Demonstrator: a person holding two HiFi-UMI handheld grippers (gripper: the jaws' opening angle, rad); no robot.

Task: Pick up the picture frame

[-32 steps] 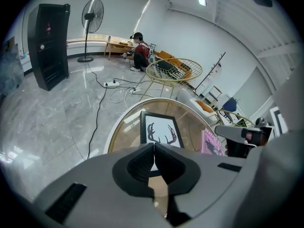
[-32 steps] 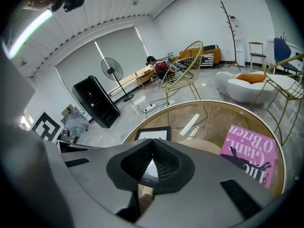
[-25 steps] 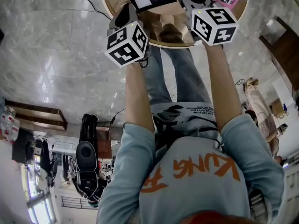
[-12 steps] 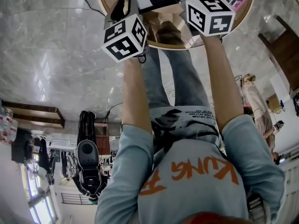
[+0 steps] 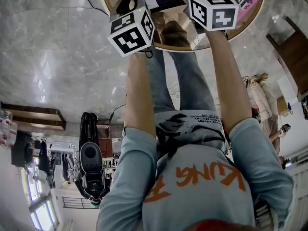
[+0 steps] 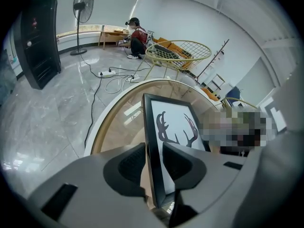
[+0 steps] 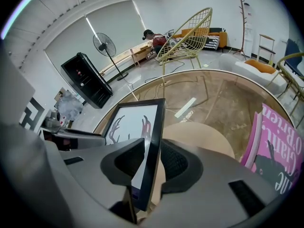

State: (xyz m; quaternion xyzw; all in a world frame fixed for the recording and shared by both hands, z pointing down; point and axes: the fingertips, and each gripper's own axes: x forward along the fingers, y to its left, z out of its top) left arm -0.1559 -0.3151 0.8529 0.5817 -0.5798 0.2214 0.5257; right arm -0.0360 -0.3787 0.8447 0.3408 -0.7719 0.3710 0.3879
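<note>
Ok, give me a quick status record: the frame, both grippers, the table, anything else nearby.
frame: black-edged picture frame with antler print, upright, base hidden
table: round glass-topped table with wooden rim
left gripper: jaws open, just opened wide then eased in slightly; frame's left edge between them, unclamped
right gripper: jaws open, just been opening; frame's right edge between them, unclamped
nearby: pink magazine on the table, right of frame
</note>
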